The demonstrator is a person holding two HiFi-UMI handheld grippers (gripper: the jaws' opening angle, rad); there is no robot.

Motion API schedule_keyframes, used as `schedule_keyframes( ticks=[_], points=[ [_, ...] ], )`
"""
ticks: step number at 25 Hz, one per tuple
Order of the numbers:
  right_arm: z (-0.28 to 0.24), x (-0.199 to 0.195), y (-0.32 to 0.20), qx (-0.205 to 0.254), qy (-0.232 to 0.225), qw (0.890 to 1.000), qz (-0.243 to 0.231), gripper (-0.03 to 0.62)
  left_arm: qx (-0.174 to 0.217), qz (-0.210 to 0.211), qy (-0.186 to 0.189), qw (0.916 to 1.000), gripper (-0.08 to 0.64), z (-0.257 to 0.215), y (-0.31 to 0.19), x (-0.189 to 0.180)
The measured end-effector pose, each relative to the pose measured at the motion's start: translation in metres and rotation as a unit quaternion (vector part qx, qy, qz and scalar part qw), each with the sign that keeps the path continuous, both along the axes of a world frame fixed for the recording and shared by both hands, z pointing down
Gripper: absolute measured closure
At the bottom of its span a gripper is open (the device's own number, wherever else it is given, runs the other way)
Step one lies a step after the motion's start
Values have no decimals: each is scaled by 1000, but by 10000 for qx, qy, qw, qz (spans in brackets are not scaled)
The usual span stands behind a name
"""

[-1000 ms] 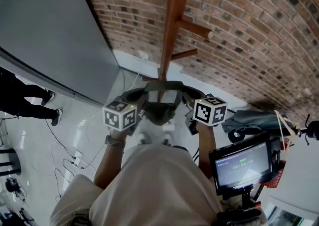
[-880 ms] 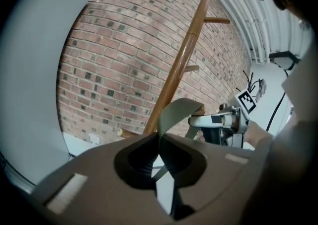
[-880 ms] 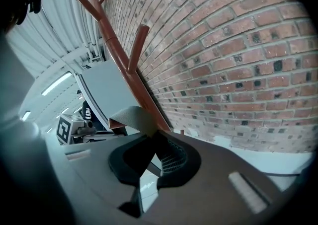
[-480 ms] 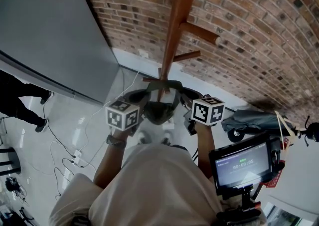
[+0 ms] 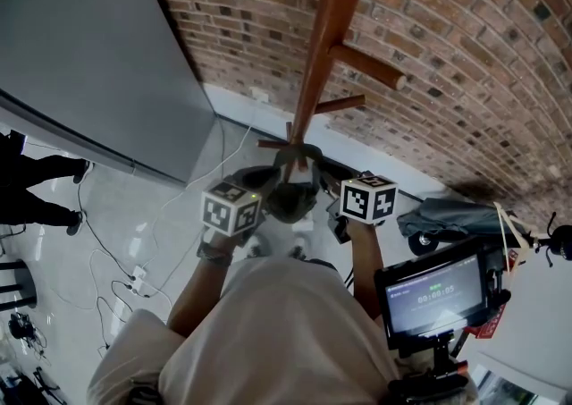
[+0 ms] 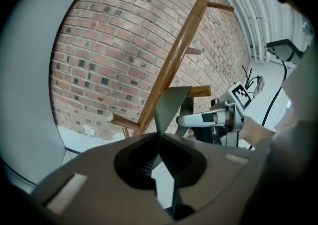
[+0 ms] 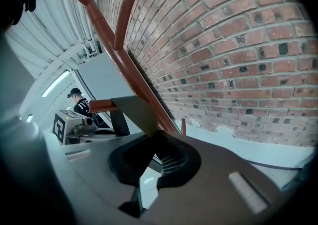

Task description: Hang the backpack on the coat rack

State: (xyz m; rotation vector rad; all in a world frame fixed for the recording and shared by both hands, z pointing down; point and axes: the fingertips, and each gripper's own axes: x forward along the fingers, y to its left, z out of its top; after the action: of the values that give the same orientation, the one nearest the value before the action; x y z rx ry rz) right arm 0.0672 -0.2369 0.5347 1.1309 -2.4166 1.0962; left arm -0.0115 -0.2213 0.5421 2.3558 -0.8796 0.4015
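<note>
Jaws of left gripper (image 6: 159,155) and right gripper (image 7: 156,158) clamp the backpack strap (image 6: 172,104) crosswise beside coat rack (image 5: 326,28).

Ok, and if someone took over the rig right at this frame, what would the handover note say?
Left tongs: shut on the carry strap.
Right tongs: shut on the same strap from the other side.
The backpack hangs between them, close to the coat rack pole. The strap runs up across a low peg.
Done: bag lifted to the rack.
Left: check that the strap really sits over the peg (I can't tell from these views), then open both tongs and back away.
</note>
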Motion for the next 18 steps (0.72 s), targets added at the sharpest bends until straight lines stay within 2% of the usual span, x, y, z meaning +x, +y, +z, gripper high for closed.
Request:
schedule_keyframes(
  ticks=[13, 18],
  points=[
    [16, -10, -5, -153, 8, 9998, -151, 581, -146, 112, 30, 9998, 551, 12, -5, 11],
    [23, -17, -8, -277, -140, 9993, -190, 578, -206, 125, 22, 9997, 551, 17, -7, 14]
  ],
)
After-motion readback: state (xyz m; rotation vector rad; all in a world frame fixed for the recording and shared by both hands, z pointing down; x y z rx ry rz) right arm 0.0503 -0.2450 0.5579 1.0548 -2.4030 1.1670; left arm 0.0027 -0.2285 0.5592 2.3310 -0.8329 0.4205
